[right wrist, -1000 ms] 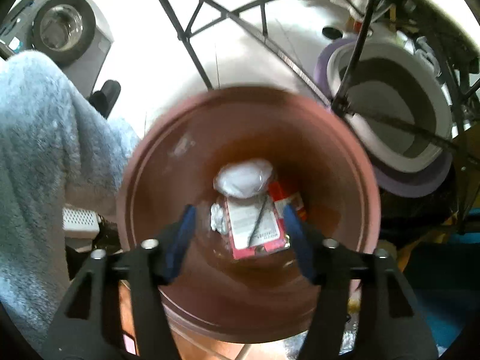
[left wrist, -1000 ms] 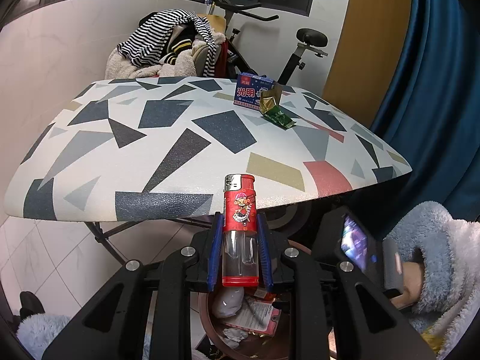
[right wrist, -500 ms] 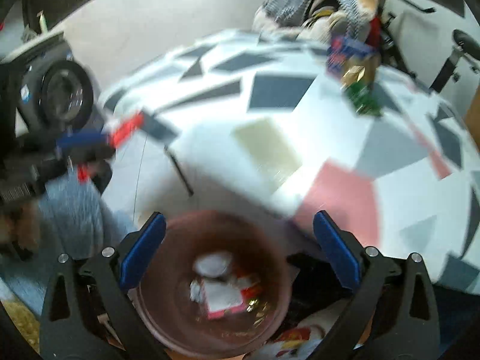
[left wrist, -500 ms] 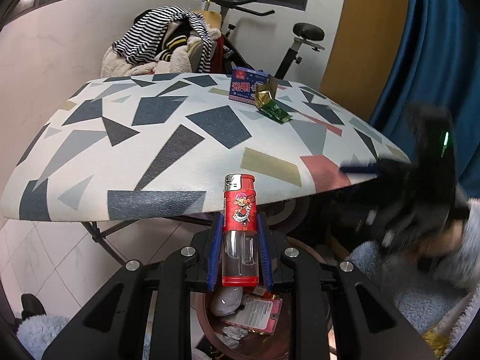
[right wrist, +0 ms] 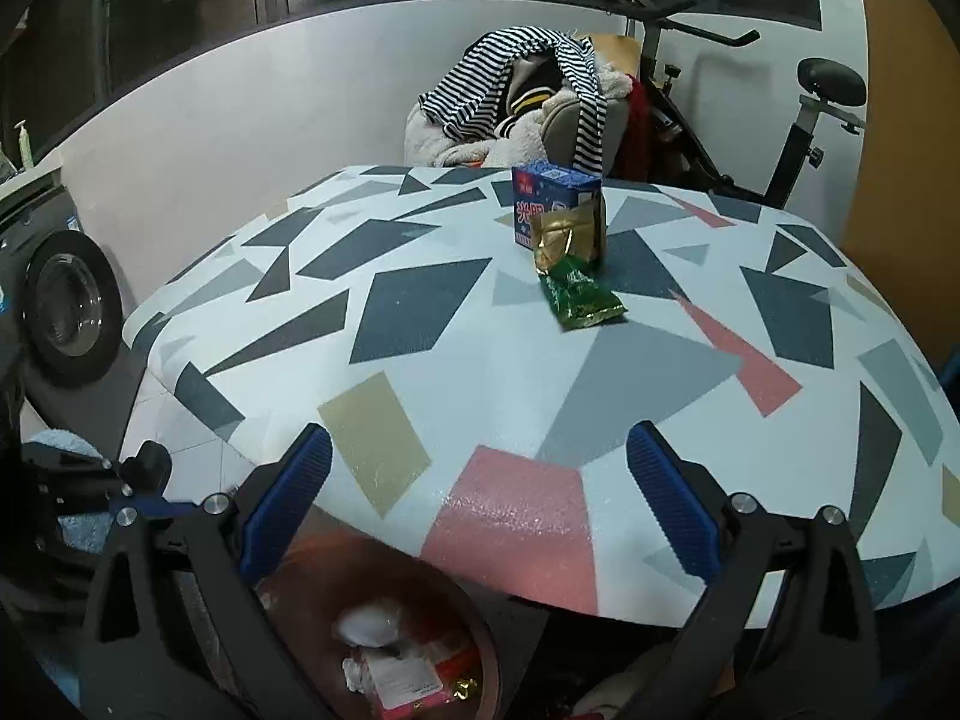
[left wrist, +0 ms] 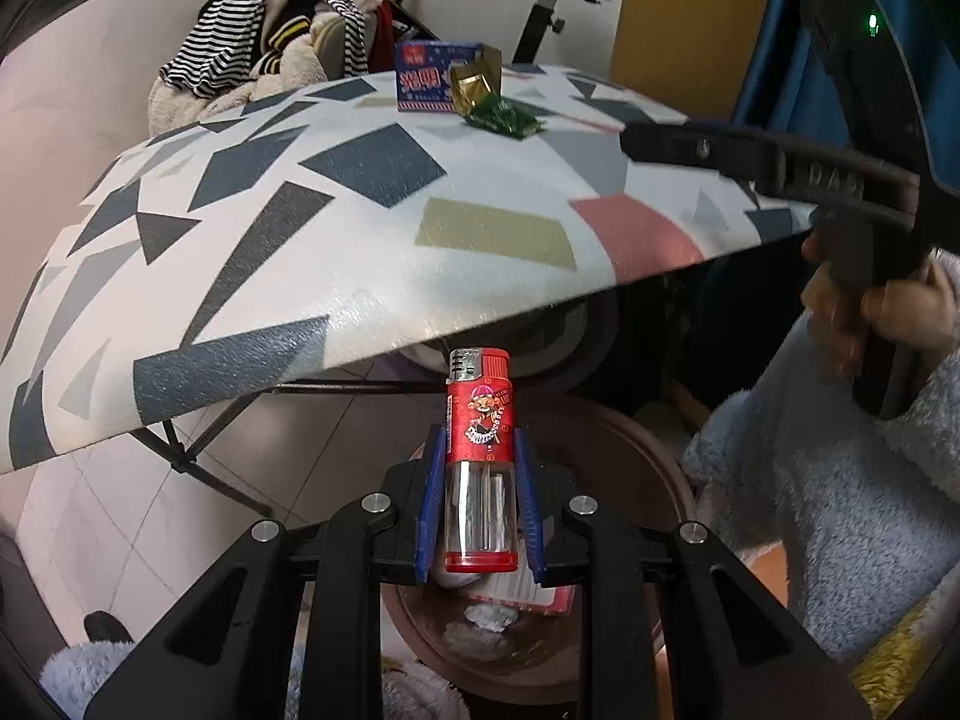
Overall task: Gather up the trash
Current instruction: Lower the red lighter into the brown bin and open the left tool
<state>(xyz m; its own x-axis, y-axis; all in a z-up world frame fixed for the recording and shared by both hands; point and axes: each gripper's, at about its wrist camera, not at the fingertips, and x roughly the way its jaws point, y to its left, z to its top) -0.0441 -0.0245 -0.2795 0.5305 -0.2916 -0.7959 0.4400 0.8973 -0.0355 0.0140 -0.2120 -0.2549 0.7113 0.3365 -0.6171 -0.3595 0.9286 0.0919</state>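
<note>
Ahead of the right gripper [right wrist: 478, 438], now the patterned table [right wrist: 420, 312] rather than the inside of the brown bin [right wrist: 336, 546]: has come up from the bin mouth and levelled at the tabletop, jaws spread as wide as they go, nothing between them. Reads as one drop-off finished and the next pick about to begin. Below the left gripper [left wrist: 479, 438], more of the bin rim than a second ago: has sunk a little toward it, pads clamped on the red lighter [left wrist: 480, 456], which stands upright between them above the bin and under the table's near edge. Judged close to release, not yet let go.

From the right wrist only: well ahead of the open jaws, mid-table, a blue carton [right wrist: 555, 204] standing, a gold wrapper [right wrist: 564, 240] against its front, a green packet [right wrist: 582, 297] lying just nearer; also paper and red packaging already in the bin. Lighter not made out there.

From the left wrist only: the grip on the lighter itself, plus, off to the right, a hand in a fluffy sleeve [left wrist: 840, 480] carrying the other gripper over the table edge.
</note>
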